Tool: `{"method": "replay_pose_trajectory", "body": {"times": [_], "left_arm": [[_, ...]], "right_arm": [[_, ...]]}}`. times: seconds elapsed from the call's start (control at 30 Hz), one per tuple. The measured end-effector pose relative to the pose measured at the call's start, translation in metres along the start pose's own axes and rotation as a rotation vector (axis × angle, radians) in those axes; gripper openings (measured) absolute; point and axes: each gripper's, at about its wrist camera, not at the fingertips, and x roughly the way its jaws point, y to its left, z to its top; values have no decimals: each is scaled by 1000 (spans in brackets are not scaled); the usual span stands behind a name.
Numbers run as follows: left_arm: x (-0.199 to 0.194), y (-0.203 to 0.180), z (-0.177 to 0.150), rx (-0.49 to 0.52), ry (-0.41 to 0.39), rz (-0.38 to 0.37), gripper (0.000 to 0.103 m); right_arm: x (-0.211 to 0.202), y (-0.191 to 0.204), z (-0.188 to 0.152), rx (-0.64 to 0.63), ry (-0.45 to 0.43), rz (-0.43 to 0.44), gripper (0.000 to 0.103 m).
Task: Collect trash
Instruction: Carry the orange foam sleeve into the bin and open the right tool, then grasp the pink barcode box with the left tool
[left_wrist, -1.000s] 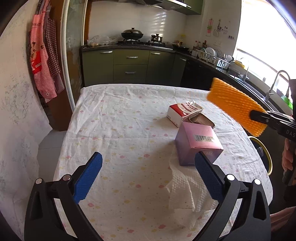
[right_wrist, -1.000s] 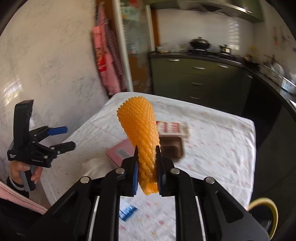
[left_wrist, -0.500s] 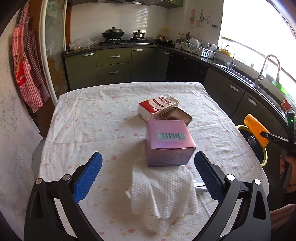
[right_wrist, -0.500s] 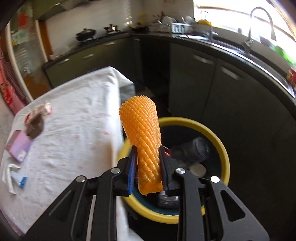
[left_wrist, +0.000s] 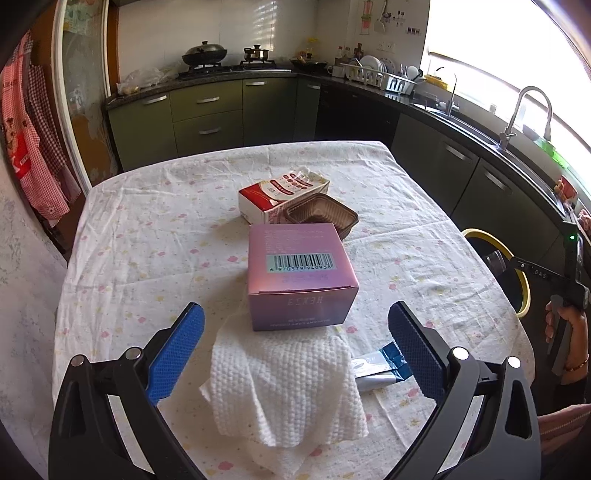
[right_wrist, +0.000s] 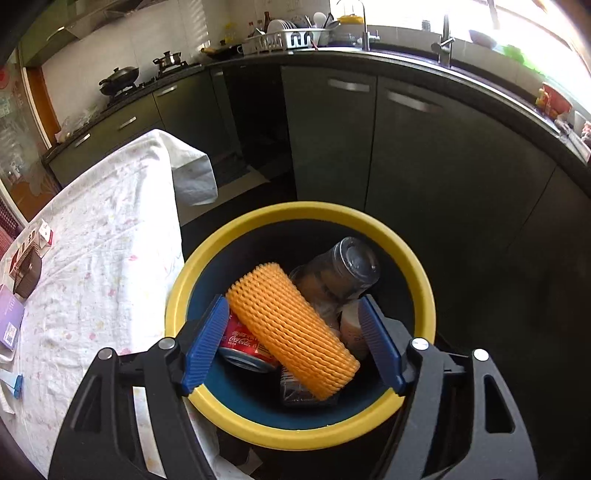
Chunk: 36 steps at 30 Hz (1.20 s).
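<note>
My right gripper (right_wrist: 291, 343) is open over the yellow-rimmed bin (right_wrist: 424, 288) beside the table. The orange foam net (right_wrist: 291, 332) lies loose inside the bin on a red cola can (right_wrist: 243, 343), next to a clear plastic cup (right_wrist: 343, 269). My left gripper (left_wrist: 295, 354) is open and empty above the near table edge. Below it lie a white paper towel (left_wrist: 284, 380), a pink box (left_wrist: 299, 273) and a blue-and-silver wrapper (left_wrist: 380, 365). Farther back are a red-and-white carton (left_wrist: 280, 192) and a brown tray (left_wrist: 321, 218).
The table has a flowered white cloth (left_wrist: 147, 236). The bin (left_wrist: 517, 269) stands on the floor off its right edge, in front of dark green cabinets (right_wrist: 406, 147). The counter with the sink (left_wrist: 524, 122) runs along the right wall.
My right gripper swung from over the table to above the bin, opened, and let the orange foam net drop in. My left gripper drew closer to the paper towel and pink box.
</note>
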Motion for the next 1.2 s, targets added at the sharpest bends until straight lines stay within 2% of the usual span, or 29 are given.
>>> {"method": "replay_pose_trajectory", "body": {"times": [0.2,0.4,0.87,1.1,1.2], "left_arm": [[27,-12,13,17,34,-12,98],[56,-12,26,-2,74,26,98],[77,-11,30,2,86,61,98],[82,-6,30,-7,85,72,79],[80,-5,30,-14,78,62,78]], "right_arm": [[-15,15,-2,-28,-29,28,70],[-22,28,-3,-54,-25,76,71],[-20,46,-6,-85,-2,134,72],[-20,46,-6,-85,-1,137,72],[-19,47,-7,-86,1,139,72]]}}
